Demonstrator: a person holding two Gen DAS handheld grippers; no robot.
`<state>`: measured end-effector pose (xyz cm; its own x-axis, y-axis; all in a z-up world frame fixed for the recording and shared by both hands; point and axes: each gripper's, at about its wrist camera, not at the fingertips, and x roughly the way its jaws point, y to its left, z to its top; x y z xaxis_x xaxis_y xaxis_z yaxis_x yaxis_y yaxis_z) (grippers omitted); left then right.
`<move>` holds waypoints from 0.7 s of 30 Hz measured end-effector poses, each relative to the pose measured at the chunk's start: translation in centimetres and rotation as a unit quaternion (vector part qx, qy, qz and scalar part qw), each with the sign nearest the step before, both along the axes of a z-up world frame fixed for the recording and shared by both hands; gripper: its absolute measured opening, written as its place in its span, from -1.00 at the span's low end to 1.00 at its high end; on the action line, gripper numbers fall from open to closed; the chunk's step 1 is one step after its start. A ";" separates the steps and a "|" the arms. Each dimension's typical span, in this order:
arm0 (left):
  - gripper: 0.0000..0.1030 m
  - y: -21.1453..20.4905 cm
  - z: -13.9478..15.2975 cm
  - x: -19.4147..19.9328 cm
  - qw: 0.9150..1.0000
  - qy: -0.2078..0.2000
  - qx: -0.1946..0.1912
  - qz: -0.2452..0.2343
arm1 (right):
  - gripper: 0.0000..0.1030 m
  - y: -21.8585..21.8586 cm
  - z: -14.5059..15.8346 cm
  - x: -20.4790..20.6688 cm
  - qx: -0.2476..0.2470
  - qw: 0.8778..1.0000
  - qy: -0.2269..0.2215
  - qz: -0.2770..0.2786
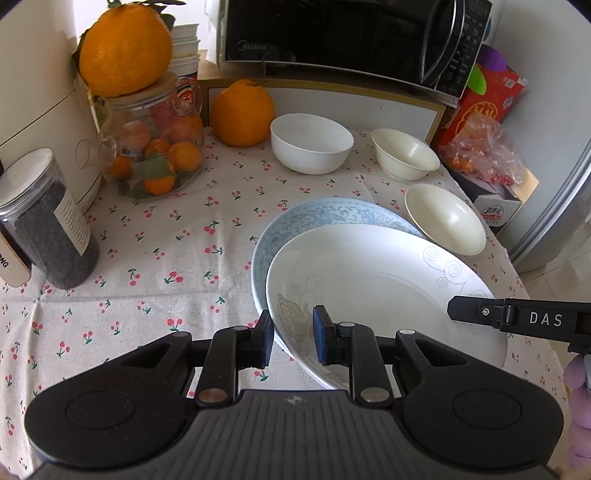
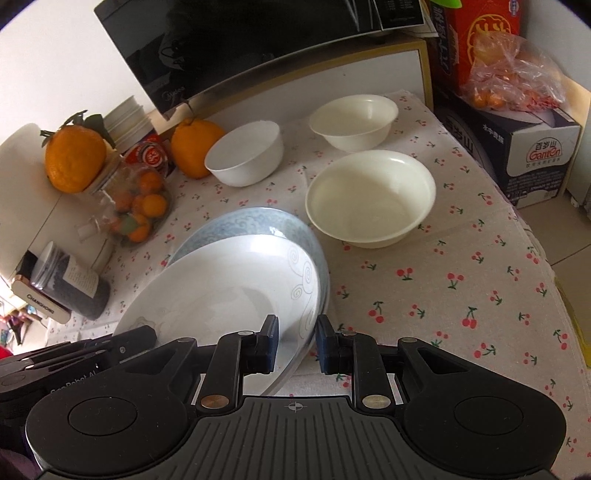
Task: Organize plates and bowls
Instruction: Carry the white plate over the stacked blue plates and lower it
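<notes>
white plate [image 1: 373, 273]: tilted, lies on top of the blue-patterned plate [image 1: 325, 212], overlapping most of it; near rim raised off the desk [image 1: 155, 266]. Grey swirl print on its rim.
blue-patterned plate: directly under the white plate, only its far arc shows; sits on the desk's cherry-print cloth.
left gripper [image 1: 292, 338]: jaws straddle the white plate's near-left rim, one pad each side; a gap shows beside the pads, so can't tell if it's clamped.
right gripper [image 2: 296, 345]: jaws straddle the white plate's right rim; daylight between the right pad and the rim, looks not fully closed, can't tell for sure.
cream bowl, near [image 2: 369, 199]: upright on the desk, just beside the white plate's far-right edge, apart from it.
cream bowl, far [image 2: 352, 120]: behind the near cream bowl, further from the white plate, upright.
white bowl [image 1: 310, 142]: upright, beyond the white plate toward the microwave [image 1: 347, 37], just beside the loose orange [image 1: 242, 112].
glass jar [image 1: 155, 147]: far-left of the white plate, filled with small oranges, a big orange [image 1: 123, 48] sitting on its lid.
dark jar [image 1: 48, 218]: left of the white plate, well apart, near the desk edge.
red box [image 2: 476, 33]: far-right of the white plate, bag of fruit [image 2: 513, 74] in front of it.
</notes>
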<state>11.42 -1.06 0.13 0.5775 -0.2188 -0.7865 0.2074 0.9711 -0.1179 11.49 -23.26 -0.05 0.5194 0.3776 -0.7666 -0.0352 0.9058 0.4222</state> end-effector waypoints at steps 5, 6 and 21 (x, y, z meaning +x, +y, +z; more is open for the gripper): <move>-0.60 -0.8 -0.3 0.0 1.000 0.000 0.019 -0.006 | -0.58 0.0 -0.3 -0.1 -0.010 1.000 0.008 -0.002; -0.60 -0.8 -0.3 0.1 1.000 0.000 0.021 -0.006 | -0.58 0.0 -0.2 -0.1 -0.012 1.000 0.007 -0.001; -0.60 -2.6 -1.3 -0.6 0.992 -0.039 0.119 -0.033 | -0.58 1.7 0.2 -0.4 -0.072 0.997 -0.016 0.018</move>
<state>10.79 -3.64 -1.13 0.6294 -0.0718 -0.7737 0.2717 0.9532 0.1325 11.09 -21.56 0.12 0.5325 0.2840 -0.7974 -0.0806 0.9548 0.2862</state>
